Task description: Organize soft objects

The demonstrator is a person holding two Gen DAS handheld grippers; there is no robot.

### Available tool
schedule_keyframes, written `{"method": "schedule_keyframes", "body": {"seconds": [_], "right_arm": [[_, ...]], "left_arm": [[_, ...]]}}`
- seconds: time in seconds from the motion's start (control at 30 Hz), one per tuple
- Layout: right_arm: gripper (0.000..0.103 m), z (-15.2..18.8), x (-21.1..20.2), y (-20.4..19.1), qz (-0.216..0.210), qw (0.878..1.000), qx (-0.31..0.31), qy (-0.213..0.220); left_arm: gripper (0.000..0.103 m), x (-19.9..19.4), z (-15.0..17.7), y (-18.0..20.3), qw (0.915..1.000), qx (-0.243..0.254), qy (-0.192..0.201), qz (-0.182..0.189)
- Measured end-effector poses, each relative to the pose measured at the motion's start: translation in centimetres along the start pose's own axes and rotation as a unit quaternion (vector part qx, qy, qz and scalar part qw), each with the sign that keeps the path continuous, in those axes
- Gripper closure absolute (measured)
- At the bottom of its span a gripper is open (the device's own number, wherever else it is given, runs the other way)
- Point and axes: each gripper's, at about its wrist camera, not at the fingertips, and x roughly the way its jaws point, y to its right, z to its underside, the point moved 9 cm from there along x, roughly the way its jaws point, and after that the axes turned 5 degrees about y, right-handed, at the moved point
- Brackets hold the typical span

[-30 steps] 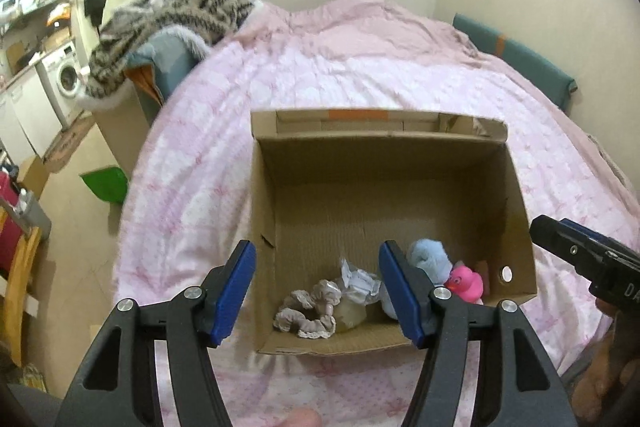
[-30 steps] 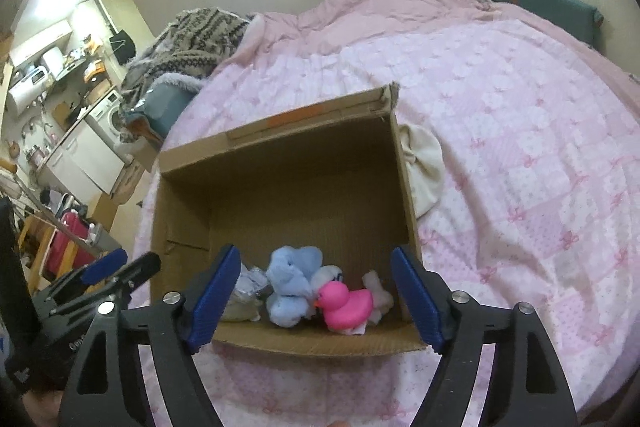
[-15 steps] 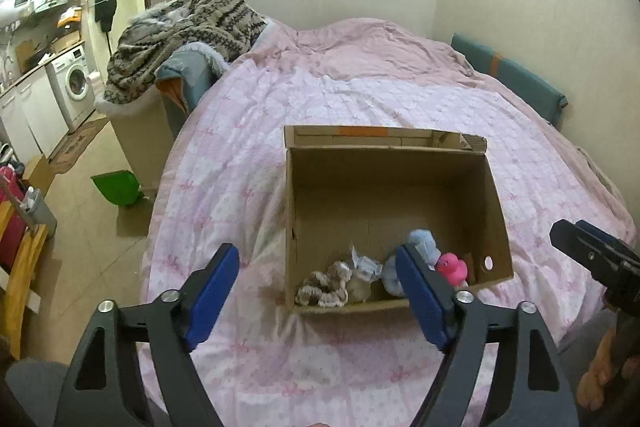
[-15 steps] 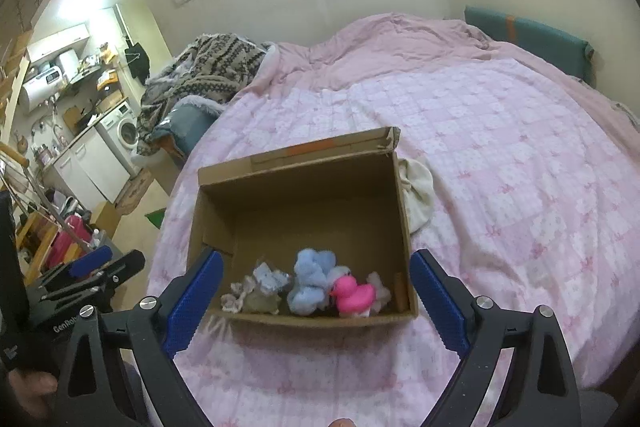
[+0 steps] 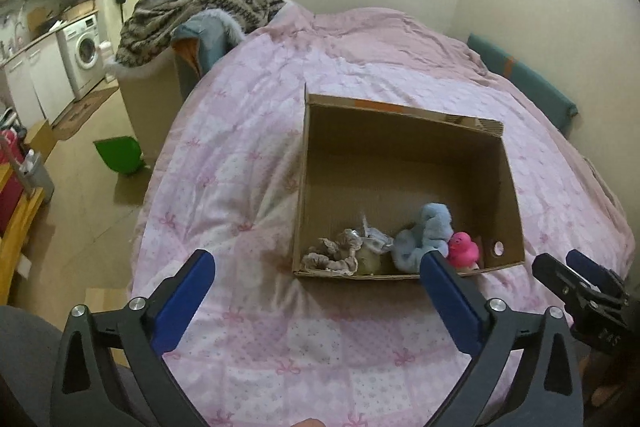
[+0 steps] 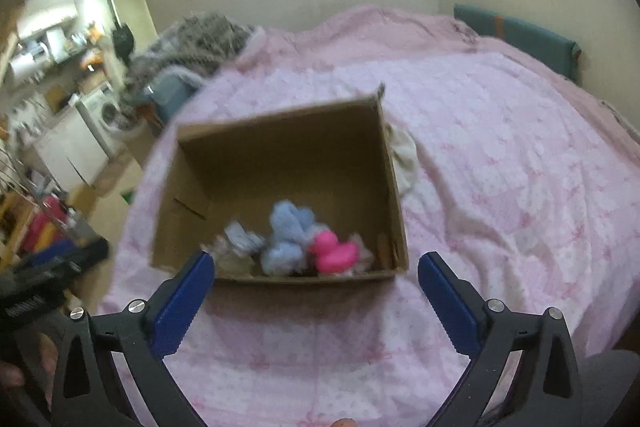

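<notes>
An open cardboard box (image 5: 404,151) (image 6: 280,155) stands on a pink bed. Along its near wall lie a beige scrunchie (image 5: 332,254), a crumpled grey-white piece (image 5: 374,241) (image 6: 240,237), a light blue plush (image 5: 426,237) (image 6: 290,233) and a pink toy duck (image 5: 463,247) (image 6: 334,251). My left gripper (image 5: 316,265) is open and empty, held back from the box over the quilt. My right gripper (image 6: 314,267) is open and empty, also short of the box; it shows at the right edge of the left wrist view (image 5: 580,281). The right wrist view is blurred.
A cream cloth (image 6: 404,159) lies on the quilt beside the box's right wall. A striped blanket (image 5: 200,3) is piled at the bed's far left corner. A green dustpan (image 5: 120,155) lies on the floor left, with a washing machine (image 5: 86,47) beyond. A teal cushion (image 5: 520,79) lines the right wall.
Both grippers have pulled back and up from the box, which now looks smaller and farther. Both stay open and empty. The things in the box have not moved.
</notes>
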Motion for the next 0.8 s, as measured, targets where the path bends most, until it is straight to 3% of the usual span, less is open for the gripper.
{"method": "schedule_keyframes", "body": {"seconds": [0.3,0.8], "right_arm": [[0.0,1.0,0.7,-1.1,-0.001,1.0,-0.023,-0.012],[0.0,1.1,0.7,-0.8,-0.001,1.0,-0.013,-0.019]], "left_arm": [[0.001,1.0,1.4,1.2,0.9993,0.028,-0.026,0.005],[0.001,1.0,1.7,1.7,0.9988,0.041,-0.026,0.006]]}}
